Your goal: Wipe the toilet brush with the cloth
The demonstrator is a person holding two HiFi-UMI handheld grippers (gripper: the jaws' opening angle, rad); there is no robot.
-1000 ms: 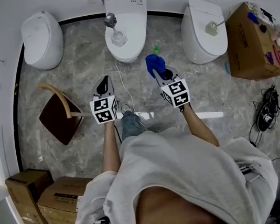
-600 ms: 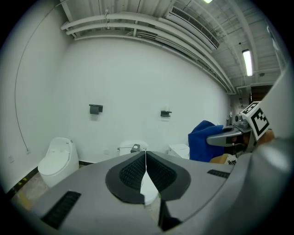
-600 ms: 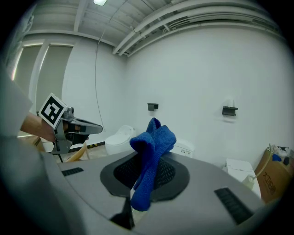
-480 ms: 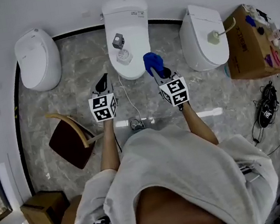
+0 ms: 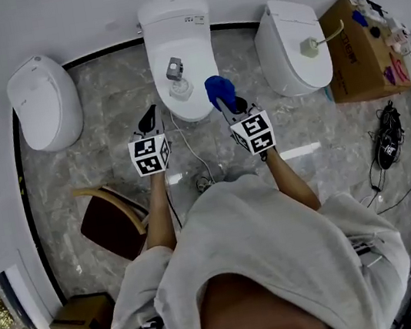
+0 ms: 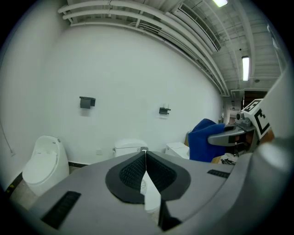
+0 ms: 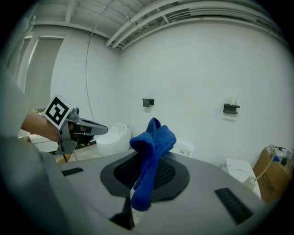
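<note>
Toilet brush [image 5: 175, 77] stands on the closed lid of the middle toilet [image 5: 194, 48], just ahead of both grippers. My right gripper [image 5: 230, 106] is clamped on the blue cloth [image 5: 217, 90], beside the lid's edge. My left gripper [image 5: 151, 116] has its jaws together with nothing between them.

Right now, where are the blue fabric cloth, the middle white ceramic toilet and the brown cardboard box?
blue fabric cloth [image 7: 155, 137]: right gripper view, on its bunched upper fold.
middle white ceramic toilet [image 5: 195, 52]: head view, on the bare lid.
brown cardboard box [image 5: 349, 56]: head view, on its side face.
</note>
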